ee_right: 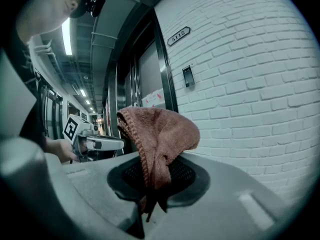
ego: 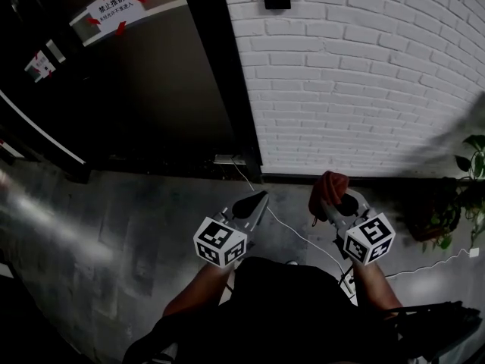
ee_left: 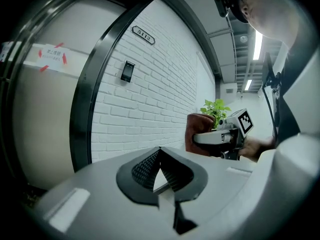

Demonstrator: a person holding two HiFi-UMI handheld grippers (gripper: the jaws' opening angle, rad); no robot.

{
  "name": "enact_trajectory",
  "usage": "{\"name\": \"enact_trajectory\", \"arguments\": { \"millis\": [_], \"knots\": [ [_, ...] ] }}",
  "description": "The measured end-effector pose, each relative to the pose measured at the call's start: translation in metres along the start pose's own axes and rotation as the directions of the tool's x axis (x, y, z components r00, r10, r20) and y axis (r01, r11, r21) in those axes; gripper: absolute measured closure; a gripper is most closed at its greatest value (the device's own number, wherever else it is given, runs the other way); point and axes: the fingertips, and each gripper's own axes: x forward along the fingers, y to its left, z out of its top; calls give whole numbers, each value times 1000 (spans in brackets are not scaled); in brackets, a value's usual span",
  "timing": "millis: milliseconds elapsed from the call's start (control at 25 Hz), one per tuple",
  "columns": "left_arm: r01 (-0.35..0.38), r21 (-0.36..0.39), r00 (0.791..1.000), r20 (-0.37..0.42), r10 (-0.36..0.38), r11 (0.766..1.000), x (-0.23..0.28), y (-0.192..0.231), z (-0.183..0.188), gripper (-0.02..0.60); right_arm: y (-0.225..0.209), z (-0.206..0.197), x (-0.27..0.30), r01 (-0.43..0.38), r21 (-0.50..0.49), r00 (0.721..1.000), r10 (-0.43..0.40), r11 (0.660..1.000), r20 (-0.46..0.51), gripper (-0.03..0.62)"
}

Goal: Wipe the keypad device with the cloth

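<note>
**Right gripper** (ego: 336,201): it is being held low, on the right, above the dark floor (ego: 136,226). Its jaws are clamping a reddish-brown cloth (ee_right: 160,134). The cloth is bunching up above the jaws and drooping over towards the wall side, and a short tail is hanging below the clamping point.

**Left gripper** (ee_left: 160,156): it is being held just left of the right one, at about the same height. Its jaws are meeting at the tips with nothing between them.

**Keypad device** (ee_left: 127,71): it is sitting high on the white brick wall (ego: 364,74), just right of the dark door frame (ego: 223,74) and below a number plate (ee_left: 143,35). It is well apart from both grippers, and the cloth is not touching it.

**Surroundings:** a paper notice (ego: 115,10) is showing on the door (ego: 144,89) at the left. A potted plant (ego: 476,158) is standing at the far right by the wall. A white cable (ego: 303,239) is running across the floor beneath the grippers.
</note>
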Motion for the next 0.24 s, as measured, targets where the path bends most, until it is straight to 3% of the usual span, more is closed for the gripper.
{"name": "enact_trajectory", "arguments": {
  "millis": [240],
  "knots": [
    [-12, 1, 1000, 2, 12, 1000, -6, 2, -1, 565, 7, 1, -1, -15, -18, 1000, 15, 1000, -3, 528]
  ]
}}
